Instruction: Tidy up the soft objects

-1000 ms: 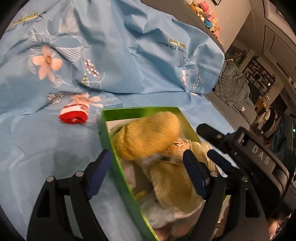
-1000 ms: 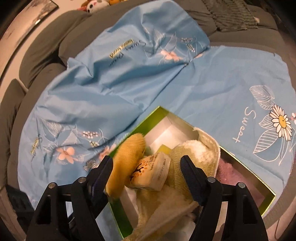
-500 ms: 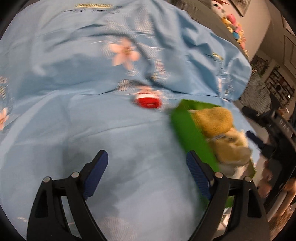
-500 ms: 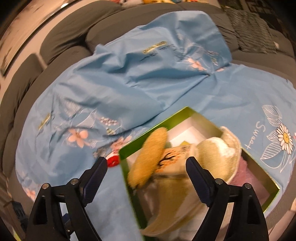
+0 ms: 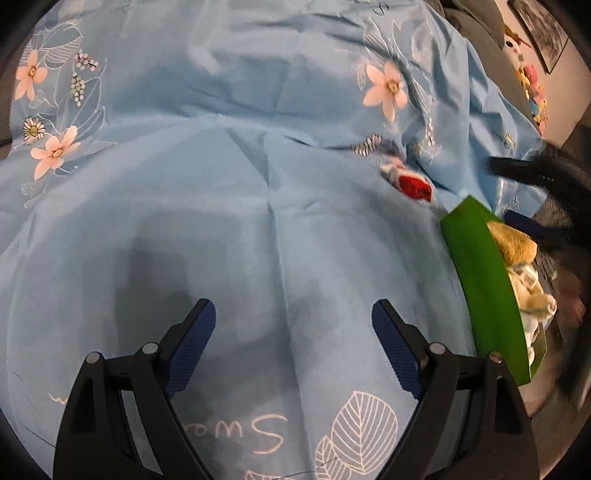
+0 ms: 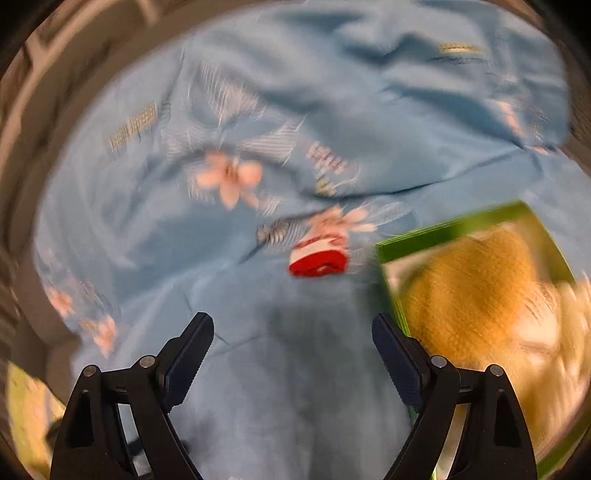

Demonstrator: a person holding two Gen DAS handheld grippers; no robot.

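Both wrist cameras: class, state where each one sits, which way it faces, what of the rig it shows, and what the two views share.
Left wrist: on the left gripper, facing down at the blue sheet; its open fingers show, green box at right.
Right wrist: on the right gripper, facing down, blurred; its open fingers show above the sheet beside the box.
Shared: sheet, box, yellow plush, red-and-white sock.

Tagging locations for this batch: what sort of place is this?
Likely a home living room: a blue floral sheet draped over a grey sofa, soft toys on its back, and a framed picture on the wall.
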